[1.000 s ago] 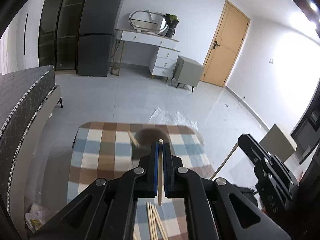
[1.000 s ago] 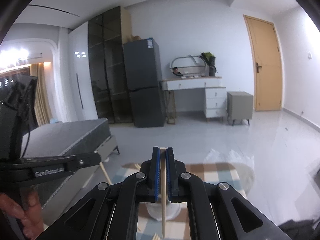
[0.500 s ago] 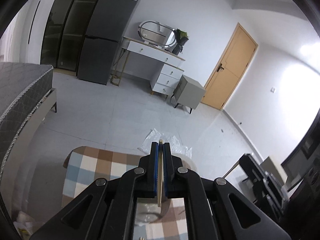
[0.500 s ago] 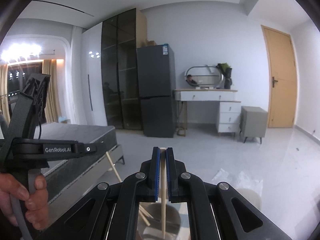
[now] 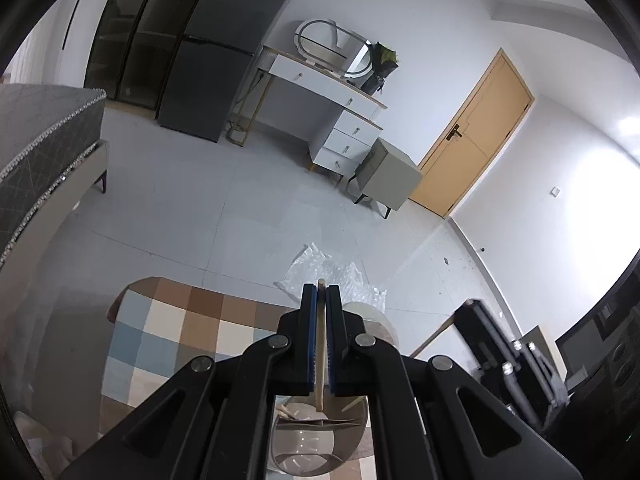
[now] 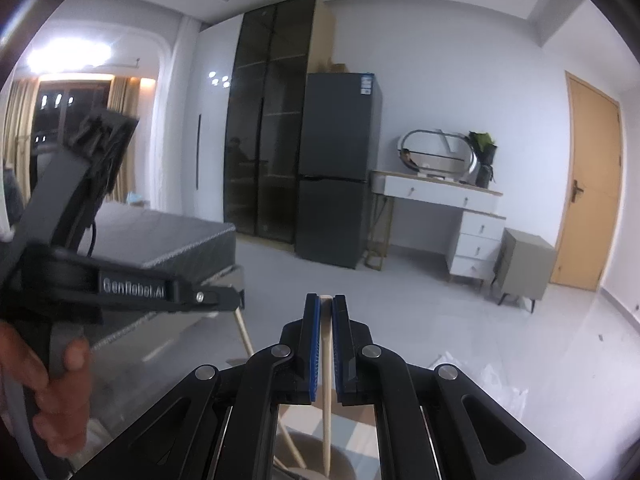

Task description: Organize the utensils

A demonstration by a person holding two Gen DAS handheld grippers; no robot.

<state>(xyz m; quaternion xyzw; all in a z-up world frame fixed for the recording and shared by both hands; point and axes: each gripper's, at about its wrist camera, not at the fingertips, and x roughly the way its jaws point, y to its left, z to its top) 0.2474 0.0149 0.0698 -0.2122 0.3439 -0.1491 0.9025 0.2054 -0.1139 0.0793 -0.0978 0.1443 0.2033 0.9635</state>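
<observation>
Checked table [image 5: 172, 332] mostly hidden behind left gripper [image 5: 321, 300]

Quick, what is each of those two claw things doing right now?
Left gripper: closed on a wooden chopstick, above a clear cup.
Right gripper: closed on another chopstick.

Two grippers: left gripper [image 5: 321, 336], right gripper [image 6: 326, 344]. Two chopsticks held: left chopstick [image 5: 320, 360], right chopstick [image 6: 327, 400]. One clear cup [image 5: 320, 444]. One checked cloth [image 5: 172, 340]. One fridge [image 6: 336, 168].
</observation>
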